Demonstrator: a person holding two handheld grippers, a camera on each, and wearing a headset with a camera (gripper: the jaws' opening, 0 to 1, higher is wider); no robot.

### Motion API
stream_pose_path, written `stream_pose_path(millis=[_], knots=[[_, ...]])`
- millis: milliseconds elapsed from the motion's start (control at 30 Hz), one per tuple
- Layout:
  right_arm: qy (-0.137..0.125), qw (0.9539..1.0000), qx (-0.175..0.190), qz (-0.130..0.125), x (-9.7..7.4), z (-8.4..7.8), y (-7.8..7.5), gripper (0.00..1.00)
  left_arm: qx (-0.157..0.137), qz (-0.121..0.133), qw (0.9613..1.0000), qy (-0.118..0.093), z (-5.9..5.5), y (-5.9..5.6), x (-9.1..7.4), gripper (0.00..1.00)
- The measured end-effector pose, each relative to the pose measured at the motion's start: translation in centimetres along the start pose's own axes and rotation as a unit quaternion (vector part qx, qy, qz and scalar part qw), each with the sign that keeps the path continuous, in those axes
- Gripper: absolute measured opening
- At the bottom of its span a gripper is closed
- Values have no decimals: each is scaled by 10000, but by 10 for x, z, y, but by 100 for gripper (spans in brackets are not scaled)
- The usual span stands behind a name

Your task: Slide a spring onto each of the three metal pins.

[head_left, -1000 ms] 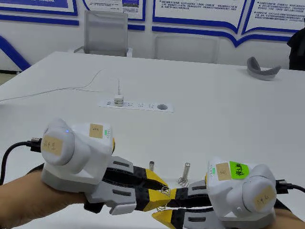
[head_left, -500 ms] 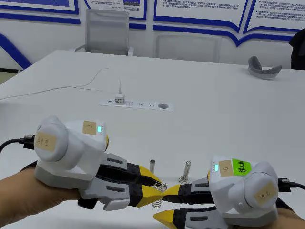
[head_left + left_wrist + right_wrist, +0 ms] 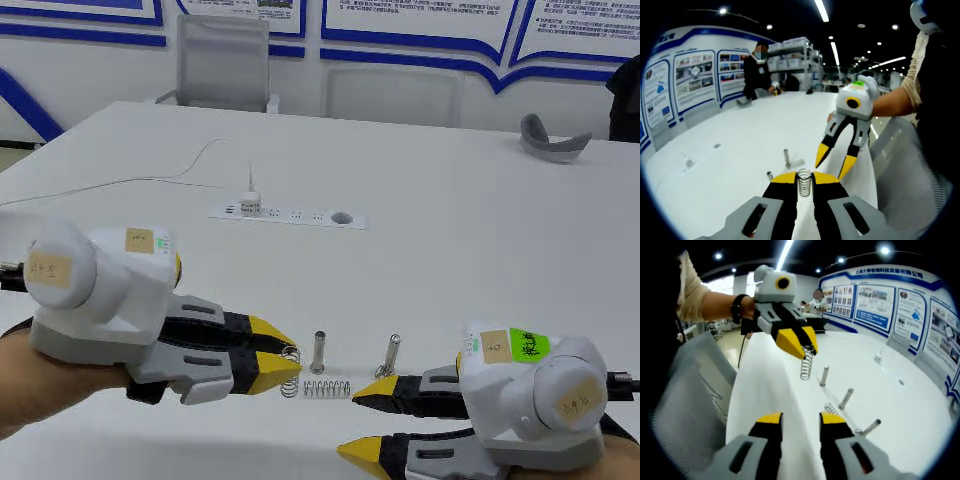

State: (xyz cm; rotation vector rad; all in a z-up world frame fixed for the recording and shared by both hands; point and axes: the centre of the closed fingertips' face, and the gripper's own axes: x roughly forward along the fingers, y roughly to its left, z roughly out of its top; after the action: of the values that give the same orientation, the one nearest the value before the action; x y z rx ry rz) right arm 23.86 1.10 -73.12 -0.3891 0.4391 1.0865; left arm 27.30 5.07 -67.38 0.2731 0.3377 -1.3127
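Three pins [image 3: 846,398]; left gripper [image 3: 282,362] jaws clamp one spring [image 3: 804,185], a second spring [image 3: 327,388] lies loose, right gripper [image 3: 348,425] open.

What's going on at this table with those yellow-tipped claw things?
A person is working two hand-held grippers over a white table. The left gripper is shut on a small spring, held just short of an upright metal pin that looks bare. The right gripper is open and empty. Another spring lies flat on the table between the two grippers, and a second pin stands a little further right.
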Motion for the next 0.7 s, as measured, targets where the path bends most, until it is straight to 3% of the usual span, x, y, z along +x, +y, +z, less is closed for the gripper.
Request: stream_pose_path(millis=[433,700], knots=[[-5,9993,257,-272,-16,-13,-12,43,-87,384,9992,-109,4,31,-15,10],[6,9979,446,-465,-26,-26,-19,50,-112,547,9984,-109,5,44,-22,10]])
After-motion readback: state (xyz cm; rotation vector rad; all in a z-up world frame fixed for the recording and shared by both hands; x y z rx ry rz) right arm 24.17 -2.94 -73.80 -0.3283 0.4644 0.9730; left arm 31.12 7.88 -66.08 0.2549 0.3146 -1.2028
